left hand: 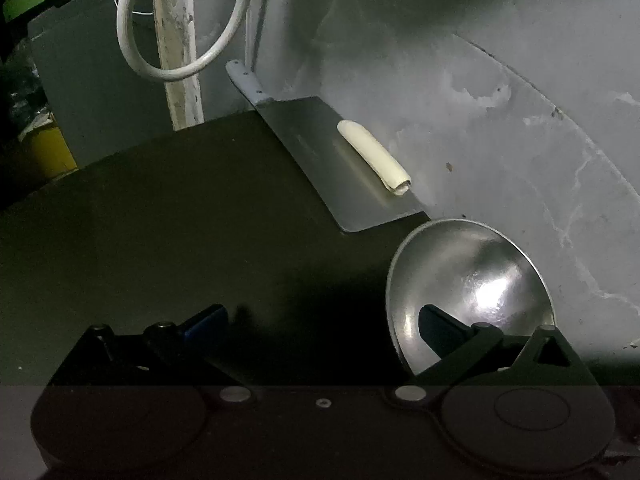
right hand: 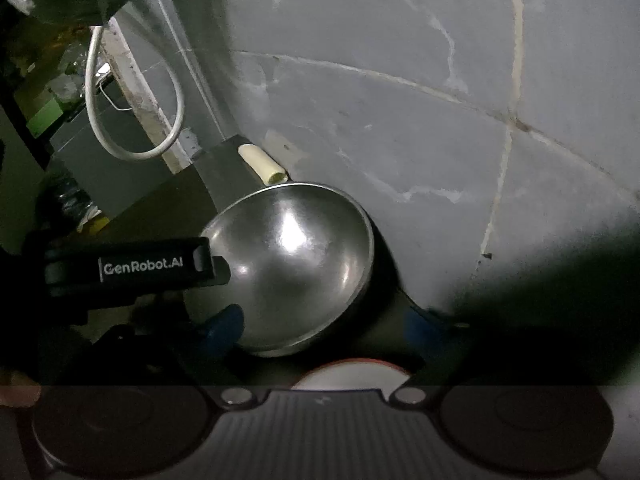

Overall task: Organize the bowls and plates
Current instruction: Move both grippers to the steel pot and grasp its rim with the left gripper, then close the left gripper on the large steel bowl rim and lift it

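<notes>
Right wrist view first, since it's the closest look: the right gripper point(right hand: 324, 320) has its two blue-tipped fingers spread wide either side of a steel bowl point(right hand: 292, 264), one pad point(right hand: 224, 326) right at the near-left rim and the other off to the right in shadow, so honestly I can't tell if they're actually pinching it or just bracketing it. Looks open to me, with the bowl sitting between the fingers on the dark counter point(right hand: 132, 228). The left gripper point(right hand: 132, 266) pokes in from the left with its tip at the bowl's rim. From the left wrist view, the left gripper point(left hand: 324, 324) is also spread wide and holding nothing; its right finger point(left hand: 444, 326) overlaps the near edge of the bowl point(left hand: 472, 280), probably touching or hooked just inside, and the other finger hangs over bare counter point(left hand: 160, 220). Further back, a cleaver point(left hand: 340, 168) lies flat against the wall with a pale rolled thing point(left hand: 374, 156) on its blade, and a white cable point(left hand: 180, 40) loops behind. Progress-wise, my guess is early: only one bowl shows, no plates, no stack anywhere, so nearly everything's left to do.
</notes>
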Motion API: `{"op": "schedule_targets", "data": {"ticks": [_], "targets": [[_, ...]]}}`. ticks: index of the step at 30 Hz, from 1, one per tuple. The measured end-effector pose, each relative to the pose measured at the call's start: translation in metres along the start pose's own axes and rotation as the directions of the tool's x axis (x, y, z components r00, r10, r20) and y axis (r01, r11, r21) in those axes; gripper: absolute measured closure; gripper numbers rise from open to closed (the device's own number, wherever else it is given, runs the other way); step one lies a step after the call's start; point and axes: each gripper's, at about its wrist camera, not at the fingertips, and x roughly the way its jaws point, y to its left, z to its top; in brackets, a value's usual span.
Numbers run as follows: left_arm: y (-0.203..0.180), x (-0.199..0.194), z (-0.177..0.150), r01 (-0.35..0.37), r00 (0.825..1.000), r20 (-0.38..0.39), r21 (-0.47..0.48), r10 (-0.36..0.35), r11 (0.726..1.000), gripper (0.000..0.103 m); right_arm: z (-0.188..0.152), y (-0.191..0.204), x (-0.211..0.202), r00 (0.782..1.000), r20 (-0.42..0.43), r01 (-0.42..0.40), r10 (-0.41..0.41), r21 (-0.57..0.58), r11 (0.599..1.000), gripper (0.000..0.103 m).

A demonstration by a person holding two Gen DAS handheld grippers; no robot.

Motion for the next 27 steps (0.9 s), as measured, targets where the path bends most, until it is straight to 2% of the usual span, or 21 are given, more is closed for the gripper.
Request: {"op": "schedule_targets", "data": {"ticks": [3,9,12,14,18,20,27], "targets": [[-0.001,0.004,-0.001,0.008,1.0,-0.003,-0.005,-0.008,1.0,0.006,0.0,-0.002,0.002,1.0,-0.004,-0.003,0.003,0.005,1.0,0.02],[-0.004,0.008,-0.002,0.043,0.999,-0.024,-0.011,-0.044,0.999,0.028,0.003,-0.003,0.008,1.0,-0.011,-0.018,0.018,-0.008,1.0,0.028],[-0.006,0.009,-0.004,0.055,0.998,-0.029,-0.012,-0.055,0.998,0.042,0.005,-0.004,0.009,1.0,-0.012,-0.013,0.013,-0.016,1.0,0.037],[-0.007,0.009,-0.004,0.088,0.996,-0.025,-0.019,-0.088,0.996,0.056,0.005,-0.004,0.01,1.0,-0.015,-0.016,0.016,-0.022,1.0,0.04],[-0.012,0.009,-0.005,0.121,0.992,-0.021,0.004,-0.121,0.993,0.07,0.005,-0.002,0.01,1.0,-0.011,-0.025,0.024,-0.05,0.998,0.051],[-0.014,0.009,-0.006,0.139,0.99,-0.021,0.01,-0.139,0.99,0.083,0.006,-0.002,0.011,1.0,-0.01,-0.027,0.027,-0.065,0.998,0.055],[-0.017,0.004,-0.011,0.132,0.991,-0.006,0.033,-0.132,0.991,0.085,0.006,-0.002,0.01,1.0,-0.015,-0.028,0.027,-0.095,0.995,0.062]]}}
